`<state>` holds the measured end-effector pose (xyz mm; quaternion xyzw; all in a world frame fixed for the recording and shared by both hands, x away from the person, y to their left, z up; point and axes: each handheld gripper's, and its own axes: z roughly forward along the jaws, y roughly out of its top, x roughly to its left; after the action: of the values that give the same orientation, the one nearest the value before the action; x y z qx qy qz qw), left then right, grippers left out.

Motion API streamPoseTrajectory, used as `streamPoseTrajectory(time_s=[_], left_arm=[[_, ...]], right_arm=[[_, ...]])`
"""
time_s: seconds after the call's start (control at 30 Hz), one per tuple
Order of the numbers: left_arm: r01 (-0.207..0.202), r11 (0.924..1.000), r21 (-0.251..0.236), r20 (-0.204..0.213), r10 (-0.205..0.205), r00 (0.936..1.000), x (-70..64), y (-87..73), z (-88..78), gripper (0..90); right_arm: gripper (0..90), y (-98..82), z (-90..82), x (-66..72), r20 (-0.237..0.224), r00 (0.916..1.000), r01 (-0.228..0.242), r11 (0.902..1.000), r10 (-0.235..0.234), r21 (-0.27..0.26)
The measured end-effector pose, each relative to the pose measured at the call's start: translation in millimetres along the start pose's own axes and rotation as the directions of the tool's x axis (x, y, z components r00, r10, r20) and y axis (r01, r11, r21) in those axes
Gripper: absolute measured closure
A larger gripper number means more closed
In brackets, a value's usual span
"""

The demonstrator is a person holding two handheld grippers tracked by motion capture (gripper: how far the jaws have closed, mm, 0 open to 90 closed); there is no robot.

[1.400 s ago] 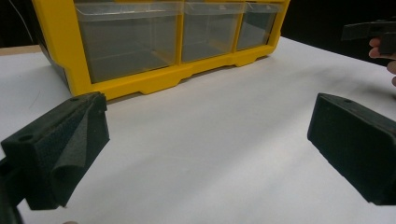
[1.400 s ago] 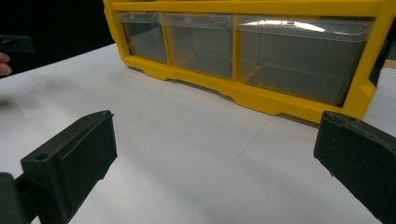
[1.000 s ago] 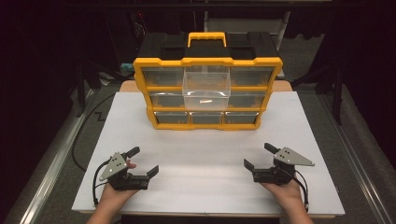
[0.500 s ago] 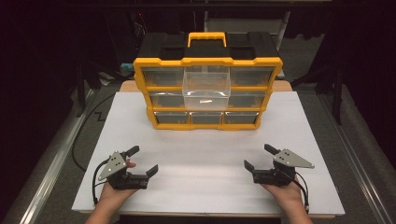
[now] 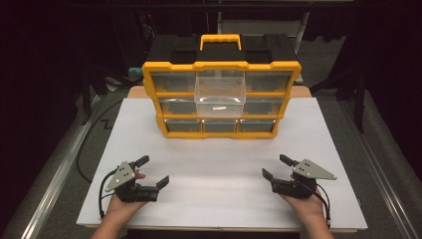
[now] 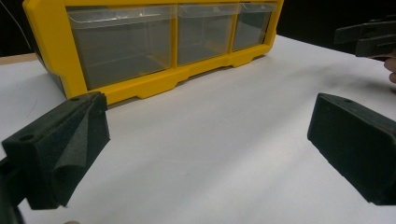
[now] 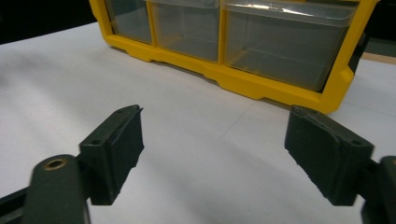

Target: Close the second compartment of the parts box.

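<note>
I see the yellow-framed drawer cabinet [image 5: 221, 99] standing upright at twelve o'clock on the white worktop [image 5: 219, 174], black top and yellow handle up. It has three rows of clear drawers; the top middle drawer [image 5: 220, 94] is pulled out toward me, something small lying inside.

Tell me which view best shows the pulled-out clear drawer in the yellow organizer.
The high view: the pulled-out clear drawer juts forward from the organizer's top row, middle slot, with a small item inside. The left gripper view and right gripper view show bottom-row drawers instead.
</note>
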<state>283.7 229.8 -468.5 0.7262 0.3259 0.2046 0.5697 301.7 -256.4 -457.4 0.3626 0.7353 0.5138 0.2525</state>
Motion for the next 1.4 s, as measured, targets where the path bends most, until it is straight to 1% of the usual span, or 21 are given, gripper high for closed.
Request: streamPoseTrajectory(time_s=[0.2, 0.33, 0.53, 0.77, 0.87, 0.97, 1.03, 1.23, 1.27, 1.33, 1.4], left_arm=[[-0.004, 1.0, 0.002, 0.004, 0.004, 1.0, -0.7, -0.2, 0.0, 0.4], [-0.001, 1.0, -0.003, 0.003, 0.001, 1.0, -0.5, -0.1, -0.2, 0.4], [-0.004, 1.0, -0.001, 0.005, 0.004, 1.0, -0.8, -0.1, -0.1, 0.4], [-0.006, 1.0, -0.001, 0.006, 0.006, 1.0, -0.8, -0.2, 0.0, 0.4], [-0.006, 1.0, -0.003, 0.006, 0.006, 1.0, -0.9, -0.1, -0.2, 0.5], [-0.006, 1.0, -0.005, 0.006, 0.006, 1.0, -0.9, -0.1, -0.2, 0.4], [-0.006, 1.0, -0.006, 0.006, 0.006, 1.0, -1.0, 0.0, -0.4, 0.4], [-0.003, 1.0, -0.009, 0.006, 0.003, 1.0, -0.9, 0.0, -0.4, 0.4], [-0.004, 1.0, -0.009, 0.006, 0.004, 1.0, -0.9, 0.0, -0.2, 0.4], [-0.007, 1.0, -0.006, 0.007, 0.007, 1.0, -1.1, -0.1, 0.2, 0.4], [-0.005, 1.0, -0.006, 0.007, 0.005, 1.0, -1.3, -0.1, 0.4, 0.5]], right_arm=[[31.3, 0.8, -1.0, 1.9, 0.002, 0.9998, 0.017, 0.9998, -0.017, -0.003], [40.8, 0.6, -1.1, 2.6, 0.006, 0.9997, 0.024, 0.9997, -0.024, 0.007], [53.8, -0.2, -1.0, 2.2, 0.016, 0.9993, 0.032, 0.9995, -0.032, 0.008], [71.7, 0.2, -3.0, -0.5, 0.026, 0.9996, 0.007, 0.9999, -0.007, 0.015], [79.1, 0.3, -3.7, -0.7, 0.029, 0.9995, 0.008, 0.9998, -0.008, 0.018], [85.5, 1.4, -4.5, -1.3, 0.024, 0.9997, -0.004, 0.9999, 0.004, 0.013], [89.8, 2.5, -5.3, -0.6, 0.034, 0.9994, -0.004, 0.9999, 0.003, 0.012], [90.0, 5.5, -6.5, -1.5, 0.036, 0.9993, -0.011, 0.9999, 0.011, 0.003], [90.0, 6.1, -6.7, -1.3, 0.04, 0.9992, -0.008, 0.9999, 0.008, 0.008], [90.0, 8.1, -4.6, -1.2, 0.025, 0.9997, 0.0, 1.0, 0.0, 0.005], [90.0, 11.4, -2.9, 0.5, 0.023, 0.9997, 0.006, 1.0, -0.006, 0.003]])
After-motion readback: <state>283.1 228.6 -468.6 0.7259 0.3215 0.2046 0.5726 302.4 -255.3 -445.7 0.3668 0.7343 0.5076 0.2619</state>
